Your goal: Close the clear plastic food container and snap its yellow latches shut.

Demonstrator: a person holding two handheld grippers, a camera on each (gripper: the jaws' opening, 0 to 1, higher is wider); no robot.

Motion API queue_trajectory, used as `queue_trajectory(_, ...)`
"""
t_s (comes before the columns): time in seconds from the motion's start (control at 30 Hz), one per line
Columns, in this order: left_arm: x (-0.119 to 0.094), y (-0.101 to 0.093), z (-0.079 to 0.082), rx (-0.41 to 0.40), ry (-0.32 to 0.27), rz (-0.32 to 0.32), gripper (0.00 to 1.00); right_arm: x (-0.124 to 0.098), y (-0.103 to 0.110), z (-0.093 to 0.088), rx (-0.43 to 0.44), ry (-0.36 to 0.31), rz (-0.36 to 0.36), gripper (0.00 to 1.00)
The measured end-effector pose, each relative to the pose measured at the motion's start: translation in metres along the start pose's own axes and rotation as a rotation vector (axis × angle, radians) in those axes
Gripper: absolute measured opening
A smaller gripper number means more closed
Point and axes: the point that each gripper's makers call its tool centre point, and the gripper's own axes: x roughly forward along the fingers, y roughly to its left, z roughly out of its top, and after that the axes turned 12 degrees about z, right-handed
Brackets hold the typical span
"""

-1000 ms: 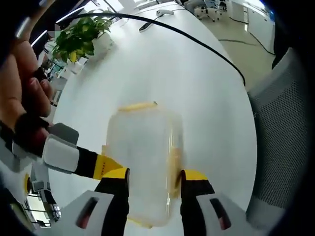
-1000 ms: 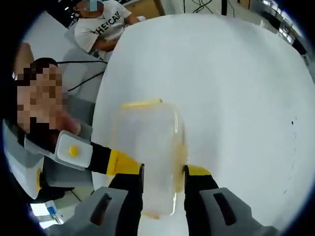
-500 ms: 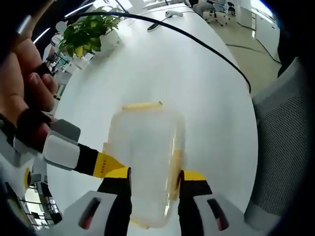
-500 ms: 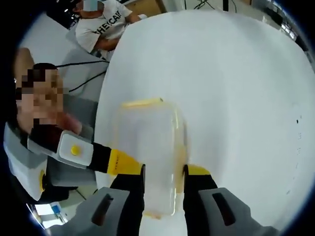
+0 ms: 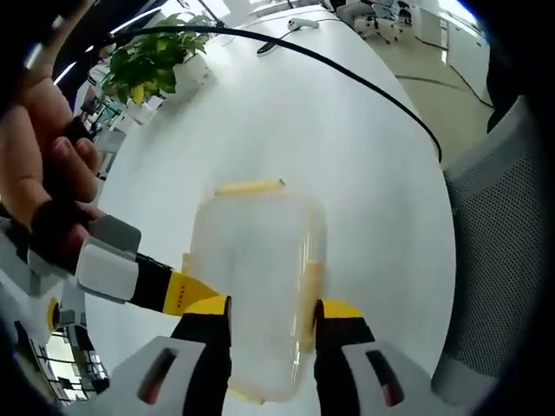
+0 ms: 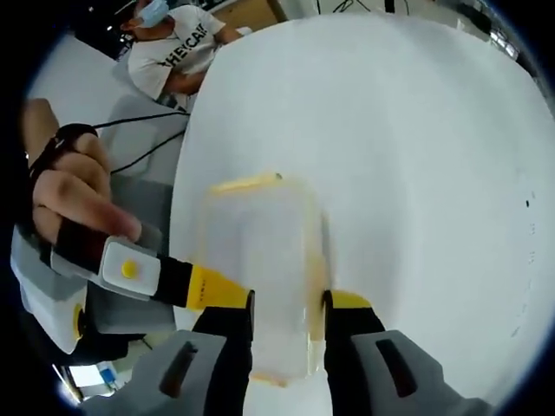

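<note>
Container (image 5: 260,290) sits lidded between both grippers' jaws, left gripper (image 5: 272,314) and right gripper (image 6: 288,305) each clamping it; the 2 visible latches (image 5: 250,186) seemingly shut.

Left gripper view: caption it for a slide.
Left gripper clamps the clear container on a white table.

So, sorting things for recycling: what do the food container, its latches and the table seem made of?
Container: clear, slightly cloudy plastic, judging by the white table showing through it. Latches: opaque yellow, probably plastic. Table: smooth white top, likely laminate, though that is uncertain.
</note>
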Motion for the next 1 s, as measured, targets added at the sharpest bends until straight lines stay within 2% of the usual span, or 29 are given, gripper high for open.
queue_trajectory(0.07,0.0,0.001,0.0,-0.023,-0.012,-0.006,0.32,-0.001,0.001,0.0,-0.002,-0.004,-0.008,0.29)
queue_trajectory(0.33,-0.001,0.0,0.001,-0.018,-0.01,0.002,0.32,-0.002,0.001,-0.002,-0.025,-0.035,-0.021,0.29)
queue_trajectory(0.43,-0.002,0.002,0.002,-0.047,-0.014,-0.009,0.32,-0.002,0.002,-0.001,-0.032,-0.049,-0.035,0.29)
queue_trajectory(0.57,-0.003,-0.001,0.003,-0.028,-0.02,-0.042,0.36,-0.005,0.004,0.001,-0.092,-0.071,-0.097,0.28)
queue_trajectory(0.7,-0.006,-0.007,0.003,-0.012,-0.014,-0.063,0.45,-0.007,0.005,0.002,-0.15,-0.122,-0.151,0.28)
queue_trajectory(0.83,-0.005,-0.008,0.001,0.024,-0.013,-0.056,0.45,-0.009,0.006,0.003,-0.2,-0.201,-0.177,0.28)
queue_trajectory(1.0,-0.008,-0.012,0.003,-0.013,-0.009,-0.088,0.53,-0.011,0.005,0.0,-0.172,-0.294,-0.193,0.28)
